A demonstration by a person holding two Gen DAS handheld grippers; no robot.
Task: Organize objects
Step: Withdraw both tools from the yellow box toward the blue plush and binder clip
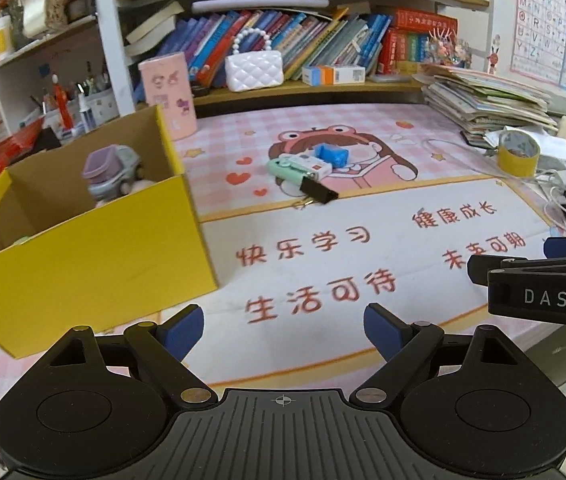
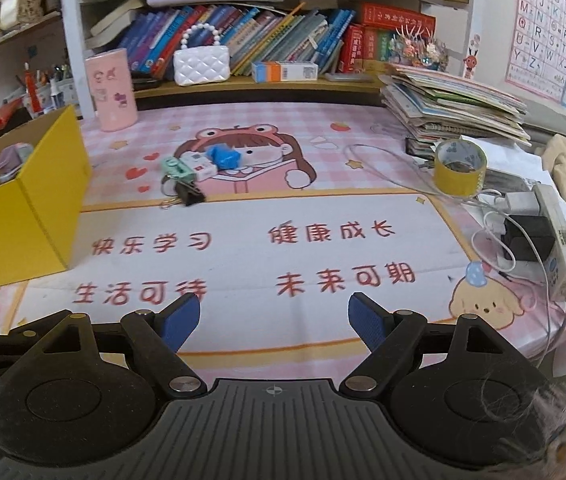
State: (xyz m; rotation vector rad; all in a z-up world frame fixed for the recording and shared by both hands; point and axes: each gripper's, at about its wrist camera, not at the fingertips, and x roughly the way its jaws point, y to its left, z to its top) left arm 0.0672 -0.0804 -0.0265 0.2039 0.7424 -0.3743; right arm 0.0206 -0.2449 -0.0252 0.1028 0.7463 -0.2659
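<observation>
Our left tongs (image 1: 283,330) and right tongs (image 2: 274,320) hang wide open and empty above the pink worktop (image 2: 243,256). Ahead of us a small heap lies on the cartoon print: a green case (image 2: 177,169), a white box (image 2: 201,164), a blue block (image 2: 225,156) and a black binder clip (image 2: 189,194), all touching or nearly so. To our left stands the yellow box (image 1: 95,256), a toy car (image 1: 113,174) inside.

A child's study desk at home: cartoon desk mat (image 2: 243,216), bookshelf (image 2: 267,80), alphabet poster (image 2: 539,28).
</observation>
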